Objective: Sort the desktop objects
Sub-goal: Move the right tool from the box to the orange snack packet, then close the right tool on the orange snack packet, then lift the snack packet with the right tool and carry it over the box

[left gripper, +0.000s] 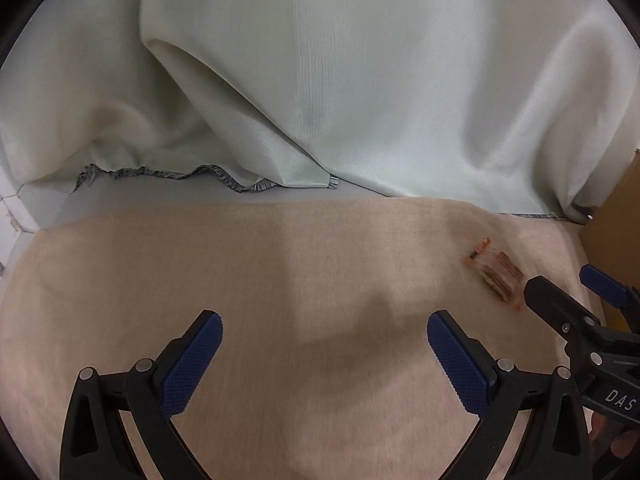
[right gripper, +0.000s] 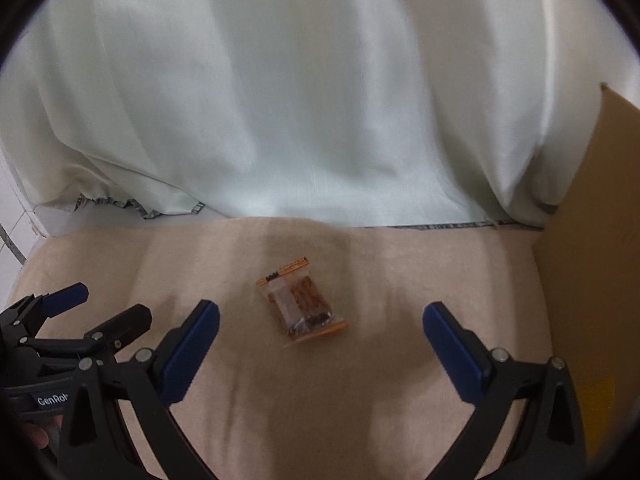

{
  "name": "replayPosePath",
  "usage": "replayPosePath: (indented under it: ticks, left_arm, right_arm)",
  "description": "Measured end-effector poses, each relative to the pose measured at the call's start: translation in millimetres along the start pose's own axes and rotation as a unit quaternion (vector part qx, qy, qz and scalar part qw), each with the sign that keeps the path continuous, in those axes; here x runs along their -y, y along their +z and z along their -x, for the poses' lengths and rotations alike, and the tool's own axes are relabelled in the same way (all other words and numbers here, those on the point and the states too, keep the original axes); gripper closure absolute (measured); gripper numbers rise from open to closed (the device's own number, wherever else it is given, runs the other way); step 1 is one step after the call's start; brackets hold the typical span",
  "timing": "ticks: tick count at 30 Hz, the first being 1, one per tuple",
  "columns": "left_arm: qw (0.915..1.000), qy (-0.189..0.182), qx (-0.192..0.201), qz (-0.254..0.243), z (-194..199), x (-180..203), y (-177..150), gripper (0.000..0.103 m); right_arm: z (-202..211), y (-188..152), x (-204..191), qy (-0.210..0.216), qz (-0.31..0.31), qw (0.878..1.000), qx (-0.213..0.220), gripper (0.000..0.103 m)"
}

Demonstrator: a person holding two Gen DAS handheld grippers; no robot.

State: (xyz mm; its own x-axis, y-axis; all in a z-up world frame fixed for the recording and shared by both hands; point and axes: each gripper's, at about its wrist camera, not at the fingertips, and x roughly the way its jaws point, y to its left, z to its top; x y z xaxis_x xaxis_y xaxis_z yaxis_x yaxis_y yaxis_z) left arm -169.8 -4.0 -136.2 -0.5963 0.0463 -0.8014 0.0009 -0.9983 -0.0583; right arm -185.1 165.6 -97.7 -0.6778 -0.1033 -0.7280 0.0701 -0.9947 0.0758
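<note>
A small clear snack packet (right gripper: 303, 301) with orange ends and brown contents lies flat on the beige cloth (right gripper: 360, 380). My right gripper (right gripper: 321, 322) is open, its blue pads on either side of the packet and a little nearer than it, nothing between them. In the left wrist view the same packet (left gripper: 497, 273) lies at the far right, and my left gripper (left gripper: 325, 334) stands open over bare cloth, well to the left of it. The right gripper (left gripper: 568, 286) pokes in from the right there, just short of the packet.
A pale green-white curtain (left gripper: 360, 80) hangs behind the table, its hem resting on the grey table edge (left gripper: 160, 196). A brown cardboard box (right gripper: 592, 240) stands at the right side. White tiles (left gripper: 16, 208) show at the far left. The left gripper (right gripper: 100, 312) sits at lower left of the right wrist view.
</note>
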Motion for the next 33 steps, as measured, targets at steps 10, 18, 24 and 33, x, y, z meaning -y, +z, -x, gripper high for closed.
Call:
replayPosePath:
  ticks: [10, 18, 24, 33]
  left_arm:
    - [0.9996, 0.011, -0.025, 0.01, -33.6, -11.3, 7.8, 0.0]
    - [0.9997, 0.009, -0.021, 0.008, -35.5, -11.2, 8.4, 0.0]
    - [0.9997, 0.002, -0.022, 0.008, -30.5, -11.9, 8.8, 0.0]
    - [1.0, 0.0, 0.006, 0.006, 8.7, -3.9, 10.3, 0.0]
  right_arm:
    - [-35.4, 2.1, -5.4, 0.011, 0.015, 0.999, -0.036, 0.013]
    - [-33.4, 0.4, -9.3, -0.011, 0.027, 0.999, -0.034, 0.066]
    - [-22.2, 1.8, -3.2, 0.006, 0.011, 1.0, -0.026, 0.067]
    - [24.8, 10.7, -9.4, 0.009, 0.016, 1.0, 0.007, 0.067]
